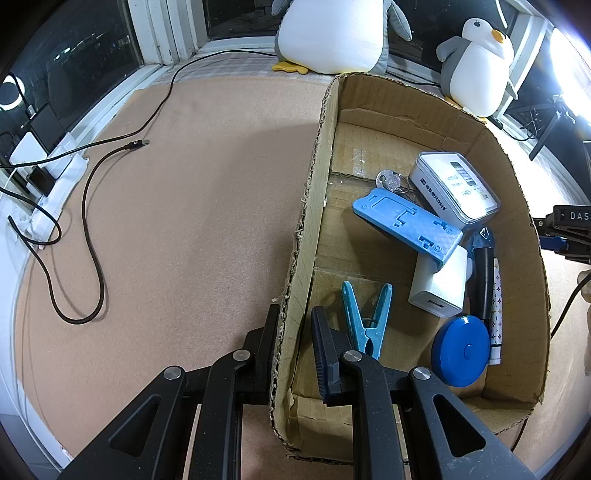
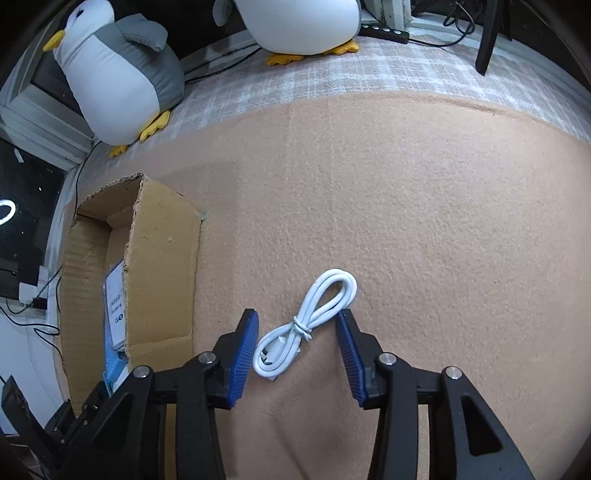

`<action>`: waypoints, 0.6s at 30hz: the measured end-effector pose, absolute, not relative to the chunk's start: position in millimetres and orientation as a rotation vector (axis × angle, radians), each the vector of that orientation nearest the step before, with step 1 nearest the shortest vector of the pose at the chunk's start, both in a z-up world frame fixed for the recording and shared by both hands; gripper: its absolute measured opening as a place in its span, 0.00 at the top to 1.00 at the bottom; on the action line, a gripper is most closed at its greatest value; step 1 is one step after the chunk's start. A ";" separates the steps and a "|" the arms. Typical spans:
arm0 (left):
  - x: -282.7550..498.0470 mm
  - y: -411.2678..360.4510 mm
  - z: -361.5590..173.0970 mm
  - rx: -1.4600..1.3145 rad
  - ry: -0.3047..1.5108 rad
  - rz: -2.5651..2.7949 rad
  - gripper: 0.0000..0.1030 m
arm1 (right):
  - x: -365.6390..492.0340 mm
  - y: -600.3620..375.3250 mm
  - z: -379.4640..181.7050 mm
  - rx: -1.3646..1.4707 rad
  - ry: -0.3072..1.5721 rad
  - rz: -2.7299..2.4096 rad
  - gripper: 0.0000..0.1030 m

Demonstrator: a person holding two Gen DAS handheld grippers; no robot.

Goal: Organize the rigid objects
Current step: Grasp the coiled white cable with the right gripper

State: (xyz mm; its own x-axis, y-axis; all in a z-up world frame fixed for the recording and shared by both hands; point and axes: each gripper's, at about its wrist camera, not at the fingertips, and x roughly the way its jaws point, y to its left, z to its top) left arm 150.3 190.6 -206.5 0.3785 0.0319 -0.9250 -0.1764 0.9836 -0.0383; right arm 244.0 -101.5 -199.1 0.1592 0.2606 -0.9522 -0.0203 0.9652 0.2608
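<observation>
A cardboard box (image 1: pixel 317 177) stands on the tan mat. It holds a teal clothespin (image 1: pixel 365 317), a blue plastic bracket (image 1: pixel 406 225), a white charger (image 1: pixel 439 288), a white tin (image 1: pixel 454 188), a key (image 1: pixel 388 181), a blue round tape measure (image 1: pixel 461 350) and a black pen-like item (image 1: pixel 484 284). My left gripper (image 1: pixel 295 328) straddles the box's left wall, one finger inside and one outside, shut on the wall. My right gripper (image 2: pixel 295 332) is open, its fingers either side of a bundled white cable (image 2: pixel 306 321) on the mat. The box (image 2: pixel 162 266) shows at its left.
A black cable (image 1: pixel 92 229) lies looped on the mat at the left, leading to a power strip (image 1: pixel 44 177). Two plush penguins (image 1: pixel 332 33) (image 1: pixel 476 66) sit at the back by the window. A chequered cloth (image 2: pixel 369 77) lies beyond the mat.
</observation>
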 end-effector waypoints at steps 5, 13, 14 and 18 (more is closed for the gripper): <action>150.4 190.6 -206.5 -0.139 1.176 0.134 0.84 | 246.0 -94.2 -198.9 0.136 1.397 0.224 0.78; 150.8 189.8 -207.4 -0.140 1.176 0.133 0.84 | 240.8 -94.7 -200.0 0.138 1.377 0.242 0.86; 150.9 189.8 -207.4 -0.140 1.176 0.133 0.84 | 239.3 -96.9 -199.7 0.147 1.375 0.244 0.86; 150.9 189.9 -207.4 -0.140 1.176 0.133 0.84 | 236.6 -101.7 -194.9 0.173 1.355 0.248 0.87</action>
State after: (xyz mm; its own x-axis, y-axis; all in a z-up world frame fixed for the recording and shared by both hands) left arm 150.9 189.9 -207.4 0.3791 0.0310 -0.9248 -0.1768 0.9835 -0.0395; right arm 236.6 -101.7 -194.9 0.1942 0.2754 -0.9415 -0.0761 0.9611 0.2655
